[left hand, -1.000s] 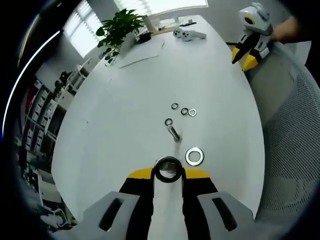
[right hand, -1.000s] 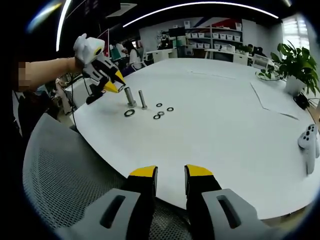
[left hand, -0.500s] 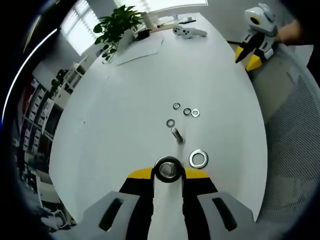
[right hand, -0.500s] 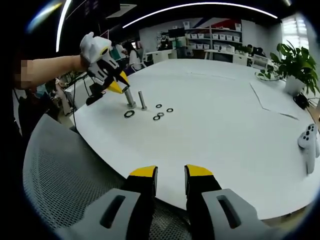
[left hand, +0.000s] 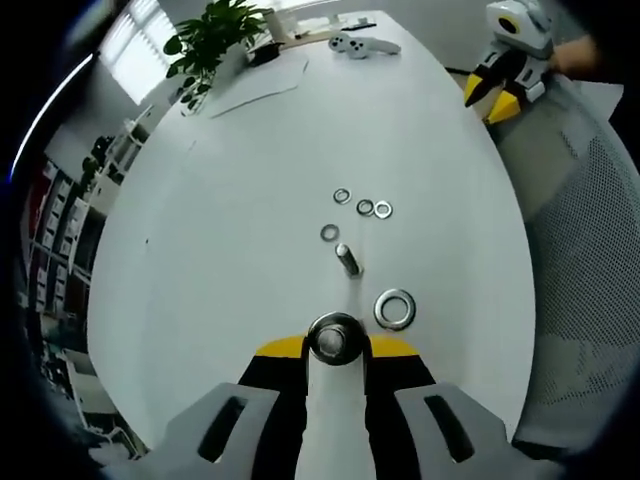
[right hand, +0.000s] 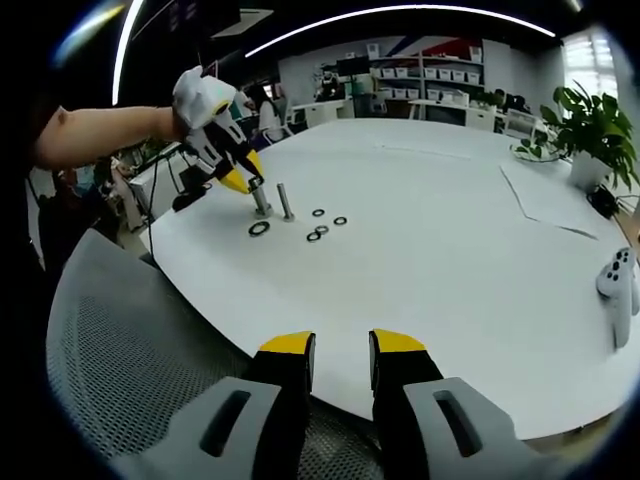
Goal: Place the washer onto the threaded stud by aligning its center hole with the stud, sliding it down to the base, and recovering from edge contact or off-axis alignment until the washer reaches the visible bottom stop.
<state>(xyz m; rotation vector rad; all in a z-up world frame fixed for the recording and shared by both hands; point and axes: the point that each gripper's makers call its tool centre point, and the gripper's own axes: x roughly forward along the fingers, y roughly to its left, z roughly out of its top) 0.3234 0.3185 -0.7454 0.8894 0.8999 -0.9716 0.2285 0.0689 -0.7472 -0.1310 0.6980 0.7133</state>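
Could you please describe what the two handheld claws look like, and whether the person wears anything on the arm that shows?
The left claw has a white body, black sides and yellow tips. The right claw has grey finger bases with slots, black fingers and yellow tips. The person's forearm is bare; no sleeve shows.

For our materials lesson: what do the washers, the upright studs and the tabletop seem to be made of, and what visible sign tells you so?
Washers: probably steel, with a grey metallic sheen and bright rims.
Studs: likely metal too, with silvery-grey shafts that catch the light.
Tabletop: smooth, matte white, perhaps laminate; the pictures leave this open.
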